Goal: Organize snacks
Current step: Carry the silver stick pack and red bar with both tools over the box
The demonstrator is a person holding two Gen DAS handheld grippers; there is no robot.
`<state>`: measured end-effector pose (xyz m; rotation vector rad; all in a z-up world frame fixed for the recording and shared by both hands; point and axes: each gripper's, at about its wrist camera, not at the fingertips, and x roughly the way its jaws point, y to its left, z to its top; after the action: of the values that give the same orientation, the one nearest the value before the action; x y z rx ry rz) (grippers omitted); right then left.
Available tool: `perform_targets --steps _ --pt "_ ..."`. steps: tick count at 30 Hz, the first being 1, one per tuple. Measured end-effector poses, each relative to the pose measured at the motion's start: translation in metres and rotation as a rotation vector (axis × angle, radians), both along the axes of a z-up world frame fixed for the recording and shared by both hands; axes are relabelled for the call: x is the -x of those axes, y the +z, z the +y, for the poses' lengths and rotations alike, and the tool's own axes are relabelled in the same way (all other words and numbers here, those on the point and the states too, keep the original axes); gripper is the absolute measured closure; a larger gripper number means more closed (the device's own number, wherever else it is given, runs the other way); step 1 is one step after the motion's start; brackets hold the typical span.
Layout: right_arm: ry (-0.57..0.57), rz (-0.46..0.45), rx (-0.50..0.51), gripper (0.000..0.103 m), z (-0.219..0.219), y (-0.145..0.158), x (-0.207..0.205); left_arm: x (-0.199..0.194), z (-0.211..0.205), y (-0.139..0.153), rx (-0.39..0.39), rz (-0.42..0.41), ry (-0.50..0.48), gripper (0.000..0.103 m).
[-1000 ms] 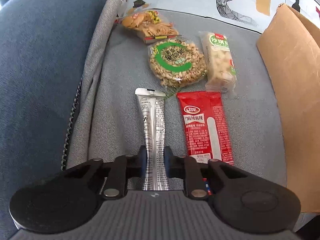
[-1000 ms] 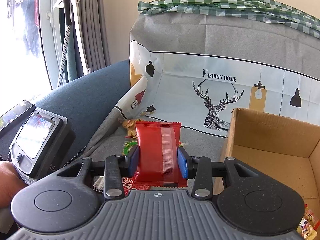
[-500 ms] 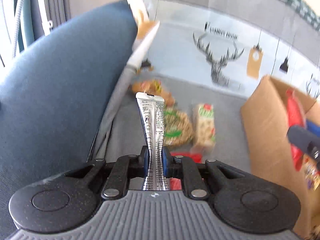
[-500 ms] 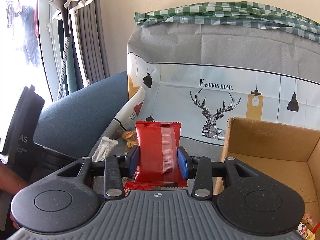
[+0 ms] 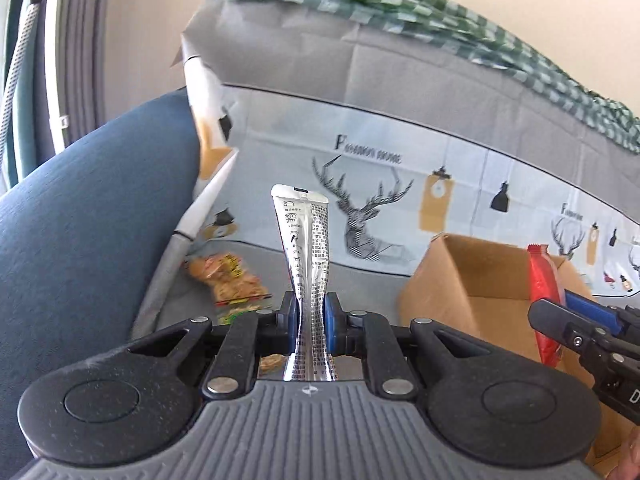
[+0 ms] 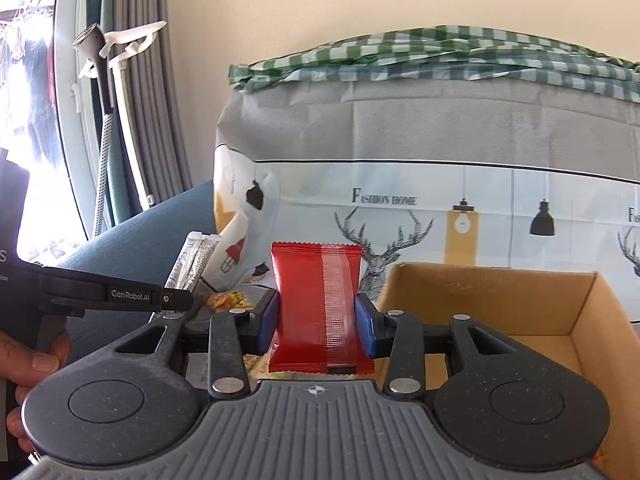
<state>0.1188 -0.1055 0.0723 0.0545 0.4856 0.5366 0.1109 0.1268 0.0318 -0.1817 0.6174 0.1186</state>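
Since a second ago I am lifting my left gripper (image 5: pixel 311 330) off the seat, so the silver sachet (image 5: pixel 305 264) that was lying flat among the other snacks is now standing up in the air, and my right gripper (image 6: pixel 316 326) is drifting sideways toward the box (image 6: pixel 580 316).

My left jaws are pinching the sachet at its narrow waist, almost pressed together, its top end pointing up. My right jaws are clamping the red packet (image 6: pixel 316 308) by its two sides, holding it upright just beside the box's near left corner.

In the left view, my right gripper (image 5: pixel 560 312) is showing at the right edge, the packet (image 5: pixel 544 300) in front of the box (image 5: pixel 472 280). Further off, a bag of crackers (image 5: pixel 224 276) is lying on the grey cover near the blue armrest (image 5: pixel 80 240). Behind everything, the deer-print cloth (image 6: pixel 400 220) is hanging.
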Motion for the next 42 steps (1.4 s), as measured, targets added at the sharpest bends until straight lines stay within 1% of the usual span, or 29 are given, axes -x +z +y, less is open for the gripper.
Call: perform_targets --steps 10,18,25,33,42 --pt "-0.102 -0.021 -0.007 0.061 -0.051 -0.001 -0.005 -0.006 -0.054 0.012 0.008 -0.096 -0.107 0.089" --pt "-0.185 -0.029 -0.005 0.061 -0.089 -0.002 -0.007 -0.007 -0.098 0.013 -0.002 -0.137 -0.203 0.089" --pt "-0.245 -0.04 0.0 0.061 -0.117 -0.001 -0.005 -0.009 -0.128 0.01 0.012 -0.162 -0.258 0.089" --pt "-0.297 -0.044 0.005 0.061 -0.143 -0.003 -0.001 -0.008 -0.161 0.006 0.007 -0.179 -0.327 0.089" --pt "-0.333 -0.044 0.011 0.061 -0.16 -0.006 -0.001 -0.011 -0.183 -0.001 0.007 -0.169 -0.371 0.089"
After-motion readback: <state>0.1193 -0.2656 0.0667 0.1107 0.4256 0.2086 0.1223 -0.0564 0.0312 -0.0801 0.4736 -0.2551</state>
